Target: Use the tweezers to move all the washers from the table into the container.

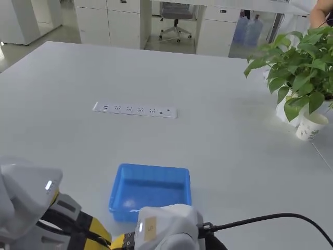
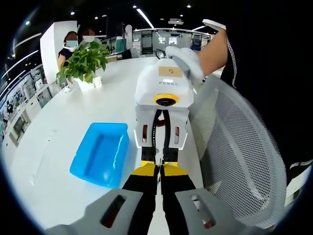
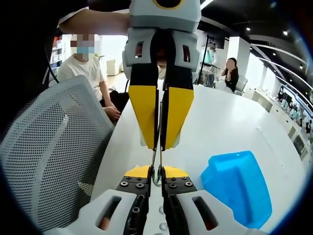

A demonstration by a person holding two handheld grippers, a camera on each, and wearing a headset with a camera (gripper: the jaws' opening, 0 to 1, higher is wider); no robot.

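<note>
On a white desk (image 1: 218, 140) in a bright open office sits a blue plastic tray (image 1: 152, 169), small metal washers (image 3: 161, 210) blur at the right gripper view's bottom edge, and the left tongs (image 3: 157, 146) and right tongs (image 3: 156, 172) meet tip to tip, both pinched nearly closed on slim metal tweezers (image 3: 156, 159).

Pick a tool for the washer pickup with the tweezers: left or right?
Left, probably. The tweezers seem to run lengthwise inside the left tool, with the thin end poking out toward the right tool, which only pinches that end. The blue container sits close beside both.
</note>
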